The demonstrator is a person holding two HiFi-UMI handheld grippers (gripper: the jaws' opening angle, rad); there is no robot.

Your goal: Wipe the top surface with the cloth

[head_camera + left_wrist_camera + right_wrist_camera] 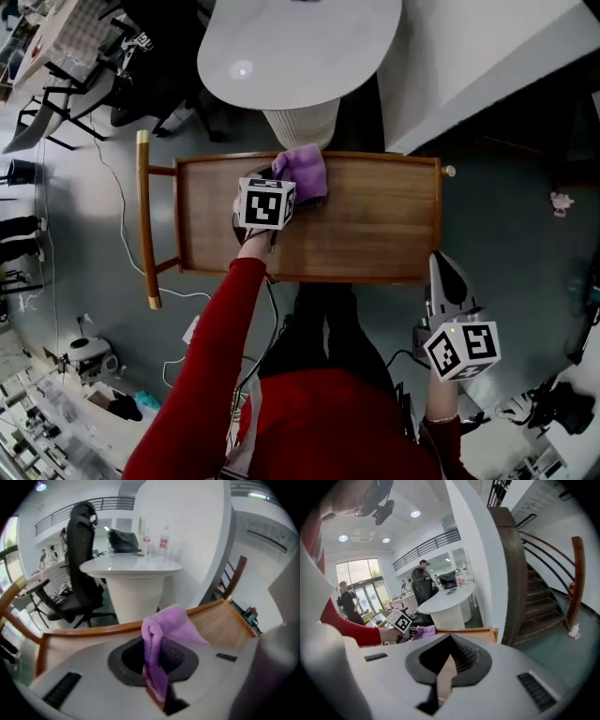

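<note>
A purple cloth lies bunched on the wooden top of a small rimmed cart, close to its far edge. My left gripper reaches over the top and is shut on the cloth. In the left gripper view the cloth hangs pinched between the jaws, with its loose end spread on the wood. My right gripper hovers off the cart's near right corner, shut with nothing in it. In the right gripper view the jaws are pressed together, and the cloth shows beyond.
A white oval table on a ribbed pedestal stands just beyond the cart. The cart's push handle runs along its left end. Office chairs stand at far left, a white cable trails over the floor, and a staircase rises to the right.
</note>
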